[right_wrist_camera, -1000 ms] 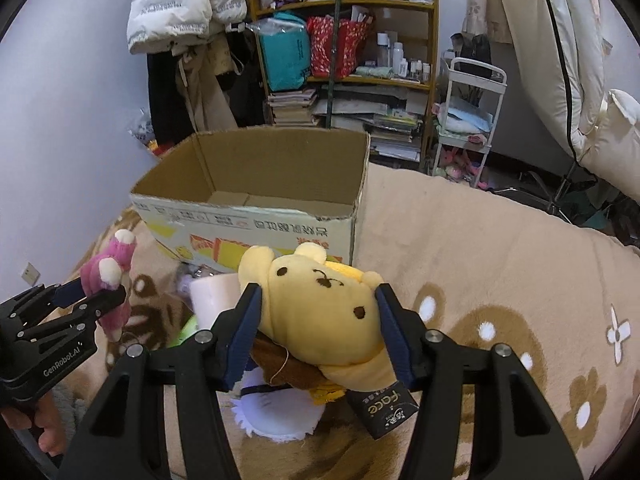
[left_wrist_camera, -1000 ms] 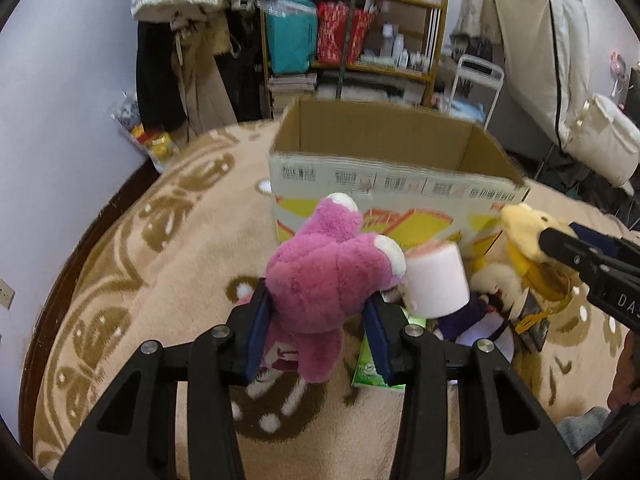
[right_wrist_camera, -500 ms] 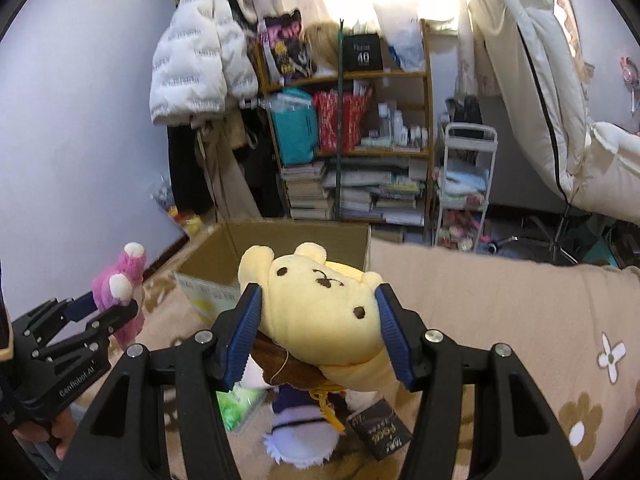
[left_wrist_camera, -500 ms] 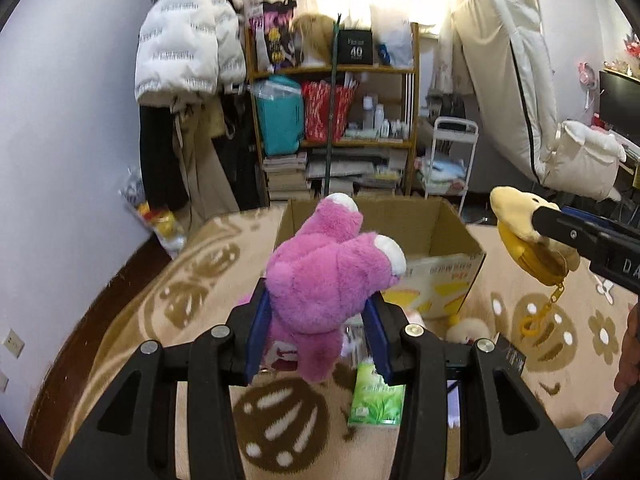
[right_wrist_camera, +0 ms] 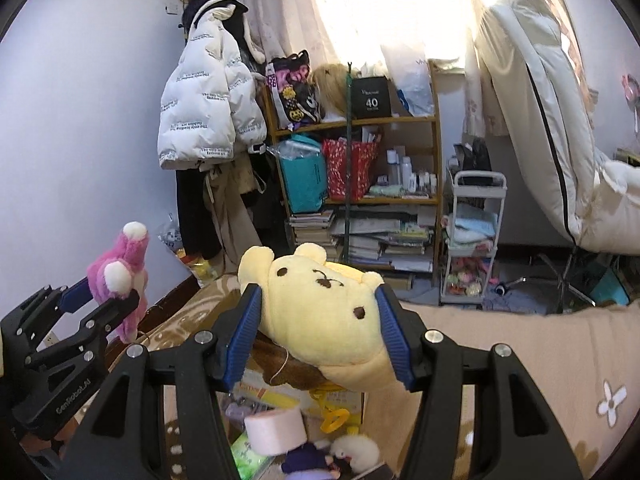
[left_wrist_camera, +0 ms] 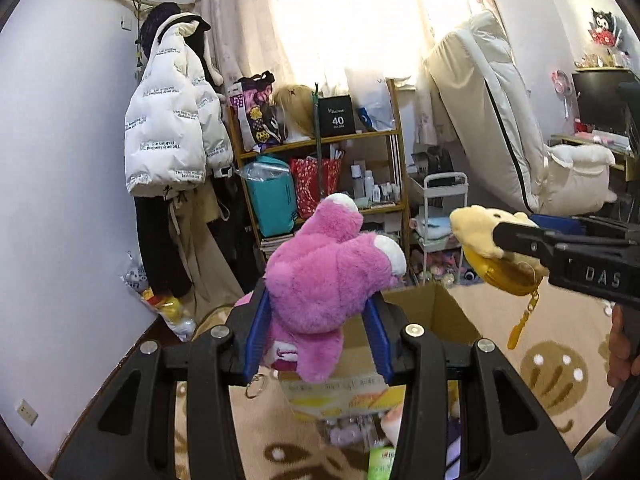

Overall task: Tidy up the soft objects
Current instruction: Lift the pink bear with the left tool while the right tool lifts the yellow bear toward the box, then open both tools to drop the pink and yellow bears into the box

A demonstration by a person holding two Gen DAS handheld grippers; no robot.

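Note:
My left gripper [left_wrist_camera: 318,312] is shut on a pink plush bear [left_wrist_camera: 324,272] and holds it in the air above the open cardboard box [left_wrist_camera: 424,316]. The pink bear also shows at the left of the right wrist view [right_wrist_camera: 120,268]. My right gripper [right_wrist_camera: 320,316] is shut on a yellow plush bear [right_wrist_camera: 320,300], also raised; the yellow bear shows at the right of the left wrist view [left_wrist_camera: 480,236] with a yellow clip hanging under it. The box front shows below the yellow bear [right_wrist_camera: 280,392].
On the beige patterned blanket [right_wrist_camera: 540,360] in front of the box lie a pale pink roll [right_wrist_camera: 276,428], a green packet [right_wrist_camera: 248,452] and a small white and purple plush [right_wrist_camera: 340,452]. Behind stand a cluttered wooden shelf [right_wrist_camera: 360,160], a white cart [right_wrist_camera: 472,240] and hanging coats [right_wrist_camera: 212,112].
Both grippers have risen well above the blanket with their plush toys still held. The box and the items on the blanket now lie far lower in both views.

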